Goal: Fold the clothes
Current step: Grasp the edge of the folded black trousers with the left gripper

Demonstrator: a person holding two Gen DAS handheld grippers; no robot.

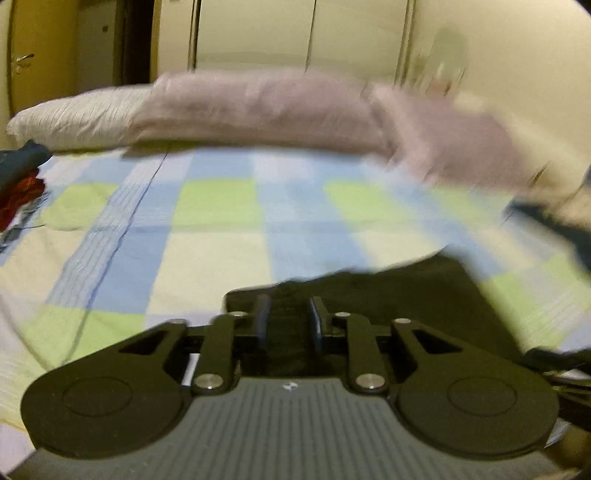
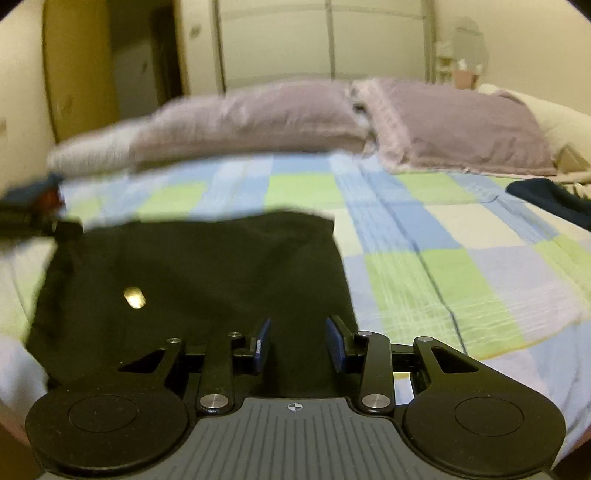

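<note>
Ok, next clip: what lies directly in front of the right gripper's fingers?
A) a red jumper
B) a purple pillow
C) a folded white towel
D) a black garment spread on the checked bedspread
D: in the right wrist view the black garment lies spread on the checked bedspread right ahead of the open right gripper; the purple pillows sit far back.

A home bedroom: a bed [image 2: 461, 236] spread with a blue, green and white checked cover fills both views, two lilac pillows [image 2: 454, 125] lie at its head, pale wardrobe doors [image 1: 258, 33] stand behind, and a wooden door [image 1: 22, 62] with a handle is at the left.
</note>
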